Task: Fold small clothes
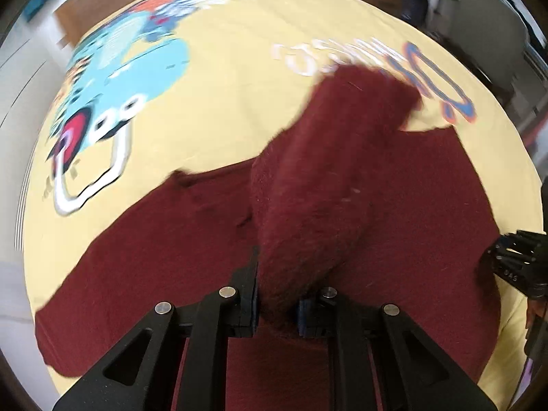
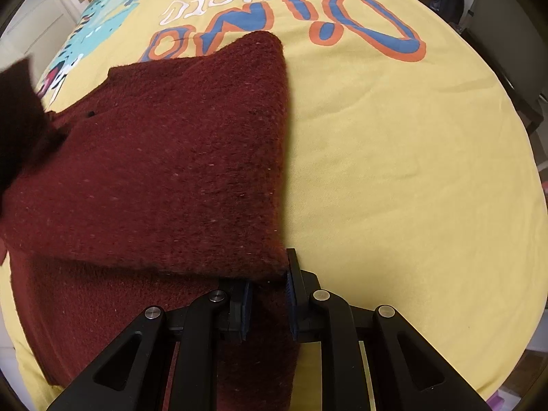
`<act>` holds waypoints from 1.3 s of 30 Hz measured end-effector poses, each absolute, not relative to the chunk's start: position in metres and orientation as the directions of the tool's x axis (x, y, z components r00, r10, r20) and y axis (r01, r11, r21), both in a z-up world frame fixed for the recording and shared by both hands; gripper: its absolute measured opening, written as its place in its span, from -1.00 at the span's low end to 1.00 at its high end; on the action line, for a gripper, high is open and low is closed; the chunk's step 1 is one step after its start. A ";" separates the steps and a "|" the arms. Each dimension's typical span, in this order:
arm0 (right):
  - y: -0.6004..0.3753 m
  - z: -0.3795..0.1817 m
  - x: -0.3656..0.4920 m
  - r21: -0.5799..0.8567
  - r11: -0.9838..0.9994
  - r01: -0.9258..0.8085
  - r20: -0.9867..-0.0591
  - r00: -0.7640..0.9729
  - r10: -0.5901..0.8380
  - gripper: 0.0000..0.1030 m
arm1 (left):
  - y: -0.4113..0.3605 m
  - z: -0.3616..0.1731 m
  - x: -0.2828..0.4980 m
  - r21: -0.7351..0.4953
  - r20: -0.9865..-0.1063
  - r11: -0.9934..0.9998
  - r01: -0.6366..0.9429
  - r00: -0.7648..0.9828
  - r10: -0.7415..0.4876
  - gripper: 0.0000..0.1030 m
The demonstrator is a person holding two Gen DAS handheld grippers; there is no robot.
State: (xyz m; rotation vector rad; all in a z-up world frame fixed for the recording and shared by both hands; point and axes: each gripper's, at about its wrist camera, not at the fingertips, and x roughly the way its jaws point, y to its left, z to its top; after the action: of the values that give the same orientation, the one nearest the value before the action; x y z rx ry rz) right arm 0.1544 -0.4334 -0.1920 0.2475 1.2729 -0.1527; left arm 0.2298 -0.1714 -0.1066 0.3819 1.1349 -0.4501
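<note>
A dark red knitted garment (image 1: 154, 257) lies spread on a yellow printed sheet (image 1: 233, 102). My left gripper (image 1: 277, 296) is shut on a bunched fold (image 1: 325, 171) of it, which rises up and away from the jaws. In the right wrist view the garment (image 2: 171, 171) has a layer folded over, its edge running straight toward me. My right gripper (image 2: 269, 296) is shut on that folded edge at the near corner. The right gripper (image 1: 520, 263) also shows at the right rim of the left wrist view. The cloth that the left one holds (image 2: 17, 120) hangs dark at the left edge.
The yellow sheet (image 2: 394, 171) carries a blue dinosaur print (image 1: 137, 68) and large orange-blue lettering (image 2: 342, 27). Bare sheet extends right of the garment. Brown wood (image 1: 78, 20) shows beyond the far left corner, dark furniture (image 1: 496, 34) at the far right.
</note>
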 end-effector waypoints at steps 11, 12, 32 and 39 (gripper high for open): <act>-0.419 -0.192 0.155 0.072 0.967 0.245 -0.961 0.275 0.002 -0.64 | -0.101 -0.149 0.233 -0.091 -0.958 0.924 0.371 0.222 -0.183 -0.55; -0.418 -0.191 0.155 0.070 0.967 0.244 -0.962 0.275 0.001 -0.64 | -0.099 -0.153 0.231 -0.100 -0.959 0.929 0.356 0.214 -0.185 -0.49; -0.422 -0.168 0.129 0.010 0.970 0.243 -0.960 0.274 -0.059 0.01 | -0.006 -0.119 0.255 -0.169 -0.948 0.971 0.171 0.242 -0.208 0.98; -0.436 -0.160 0.120 -0.009 0.971 0.239 -0.959 0.272 -0.075 0.03 | -0.029 -0.152 0.275 -0.122 -0.977 0.974 0.189 0.151 -0.151 0.98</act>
State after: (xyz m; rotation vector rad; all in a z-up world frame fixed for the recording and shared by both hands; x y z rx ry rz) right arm 0.1198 -0.4360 -0.1596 0.1474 1.2788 -0.2124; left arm 0.2754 -0.0288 -0.1523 0.0318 1.3982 -0.2440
